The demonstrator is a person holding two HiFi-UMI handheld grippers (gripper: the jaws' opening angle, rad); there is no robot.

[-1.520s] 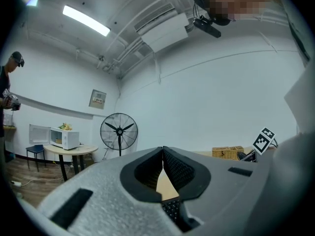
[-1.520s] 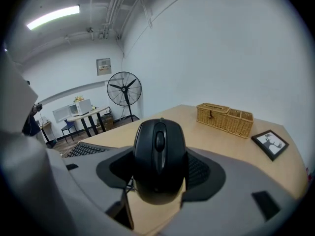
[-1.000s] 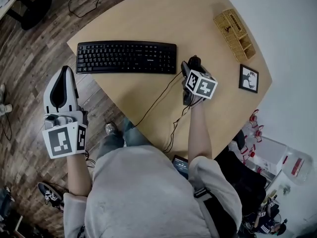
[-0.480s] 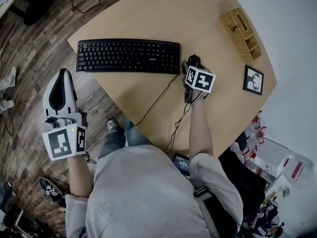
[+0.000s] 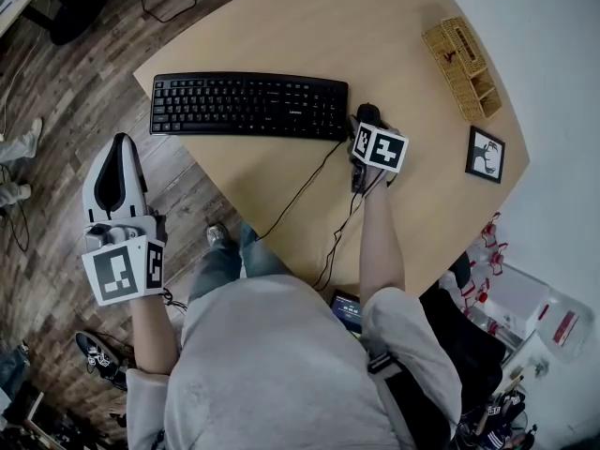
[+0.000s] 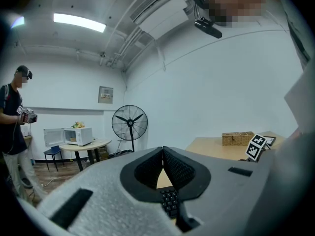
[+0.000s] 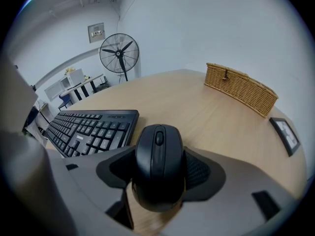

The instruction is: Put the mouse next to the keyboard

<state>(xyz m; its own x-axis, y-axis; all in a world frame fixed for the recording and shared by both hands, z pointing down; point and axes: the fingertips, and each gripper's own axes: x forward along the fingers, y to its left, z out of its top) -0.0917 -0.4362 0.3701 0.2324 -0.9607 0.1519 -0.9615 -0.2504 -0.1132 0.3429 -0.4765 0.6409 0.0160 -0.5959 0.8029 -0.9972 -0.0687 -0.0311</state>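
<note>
Grey cloth of the person's top fills the nearest part of the head view, with both arms reaching forward from it. Off the table's near edge, over the wooden floor (image 5: 56,92), the left gripper (image 5: 120,143) hangs with its jaws pressed together and nothing between them. A thin black cable (image 5: 300,190) runs from the table's near edge across the pale table (image 5: 281,26) toward the right gripper (image 7: 160,173). That gripper is clamped on the black mouse (image 7: 157,151), one jaw on each flank, the scroll wheel pointing away from the person. The mouse sits low over the table, just beside the right end of the black keyboard (image 5: 248,105); the views do not show whether it touches the wood. The keyboard lies flat along the table's left side. Farther right, near the table's edge, stands a small framed picture (image 5: 487,154), and beyond it a wicker box (image 5: 462,56). Past the table, a standing fan (image 7: 119,51) stands before the white wall.
</note>
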